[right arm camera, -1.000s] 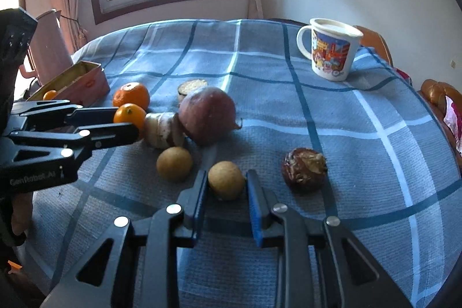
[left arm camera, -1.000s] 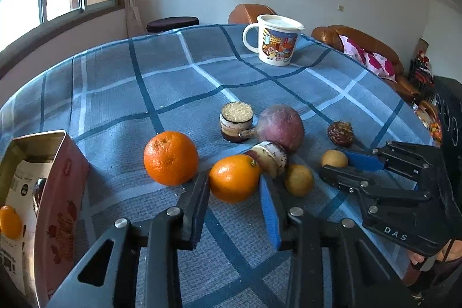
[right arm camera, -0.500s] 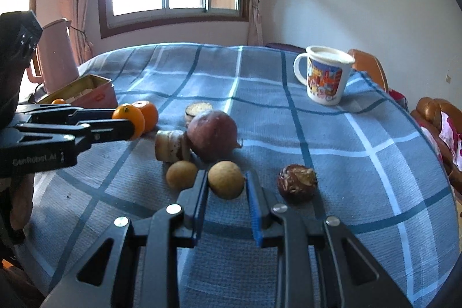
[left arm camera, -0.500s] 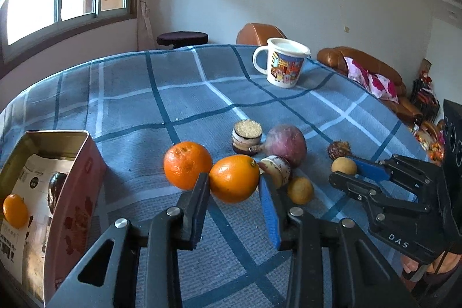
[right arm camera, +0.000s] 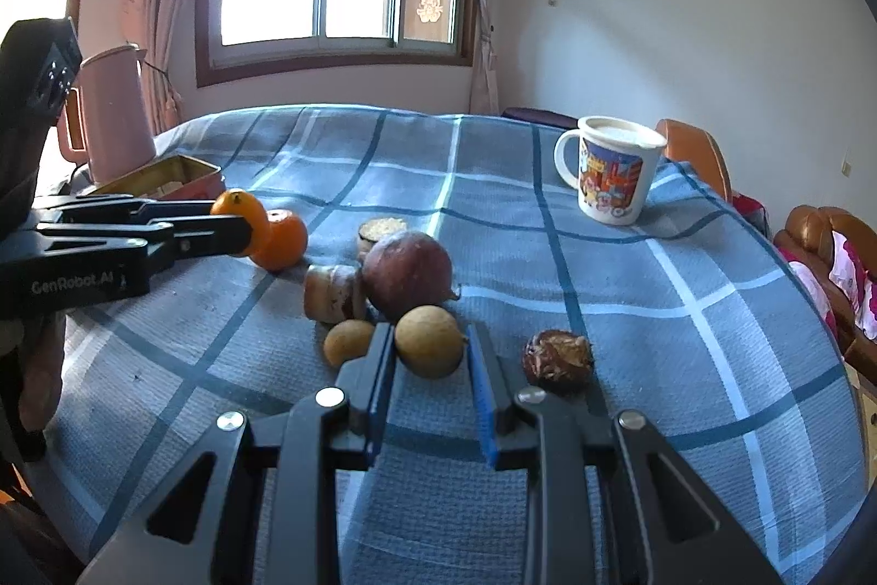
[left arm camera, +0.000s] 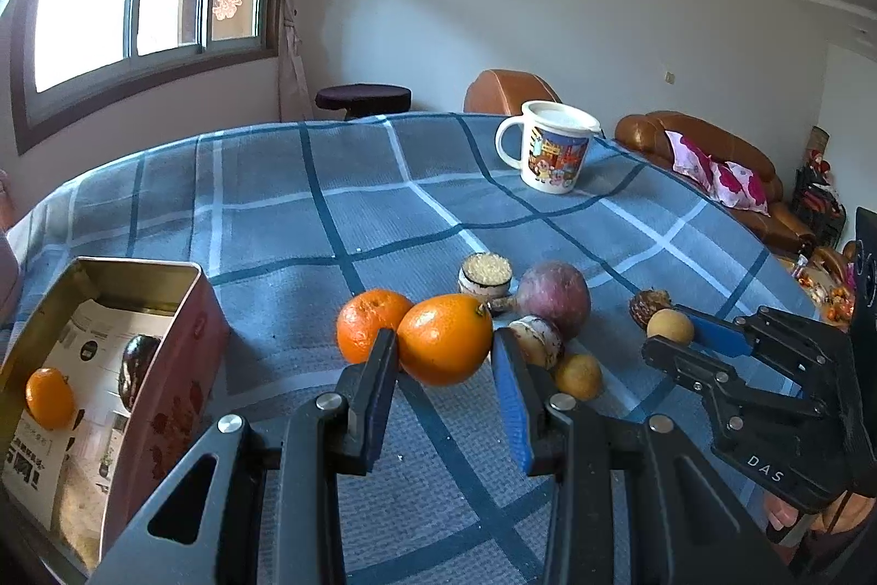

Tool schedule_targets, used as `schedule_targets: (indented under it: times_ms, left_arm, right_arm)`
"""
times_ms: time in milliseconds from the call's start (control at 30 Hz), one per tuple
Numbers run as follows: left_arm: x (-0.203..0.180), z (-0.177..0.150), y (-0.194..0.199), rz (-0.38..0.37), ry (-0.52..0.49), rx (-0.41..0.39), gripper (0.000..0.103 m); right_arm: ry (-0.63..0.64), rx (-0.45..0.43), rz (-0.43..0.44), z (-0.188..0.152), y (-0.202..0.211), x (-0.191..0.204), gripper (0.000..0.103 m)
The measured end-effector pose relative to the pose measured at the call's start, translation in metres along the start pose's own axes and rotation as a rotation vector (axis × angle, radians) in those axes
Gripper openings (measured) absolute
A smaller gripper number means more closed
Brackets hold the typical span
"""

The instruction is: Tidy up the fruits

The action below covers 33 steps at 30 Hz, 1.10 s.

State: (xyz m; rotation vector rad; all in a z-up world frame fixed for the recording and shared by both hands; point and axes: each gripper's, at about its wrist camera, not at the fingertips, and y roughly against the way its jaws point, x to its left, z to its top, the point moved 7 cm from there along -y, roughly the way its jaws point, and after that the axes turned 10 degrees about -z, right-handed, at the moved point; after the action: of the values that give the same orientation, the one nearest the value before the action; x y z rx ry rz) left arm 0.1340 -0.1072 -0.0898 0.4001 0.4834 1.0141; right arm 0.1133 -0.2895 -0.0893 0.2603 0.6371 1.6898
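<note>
my right gripper (right arm camera: 430, 355) clamped on tan round fruit (right arm camera: 429, 348) | my left gripper (right arm camera: 241, 223) far left, gripping orange (right arm camera: 237, 209) | mug (right arm camera: 611, 168) far right

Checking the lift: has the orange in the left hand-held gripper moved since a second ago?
Yes. The orange rose off the cloth, now overlapping the second orange that stayed on the table.

"DAS" on right gripper (left arm camera: 671, 341); "GenRobot.AI" on left gripper (right arm camera: 235, 228)

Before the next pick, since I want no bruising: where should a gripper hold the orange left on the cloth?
Grip the orange across its round middle, coming from above on its window side: the held orange in the left gripper crowds the other side.
</note>
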Motion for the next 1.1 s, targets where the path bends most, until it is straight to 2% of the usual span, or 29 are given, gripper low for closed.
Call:
schedule_targets:
  times_ms: [1100]
  left_arm:
    - [-0.003,0.007,0.026,0.044,-0.024,-0.138,0.037]
  right_arm:
    - [0.004,-0.141,-0.029,0.004,0.022,-0.002,0.029]
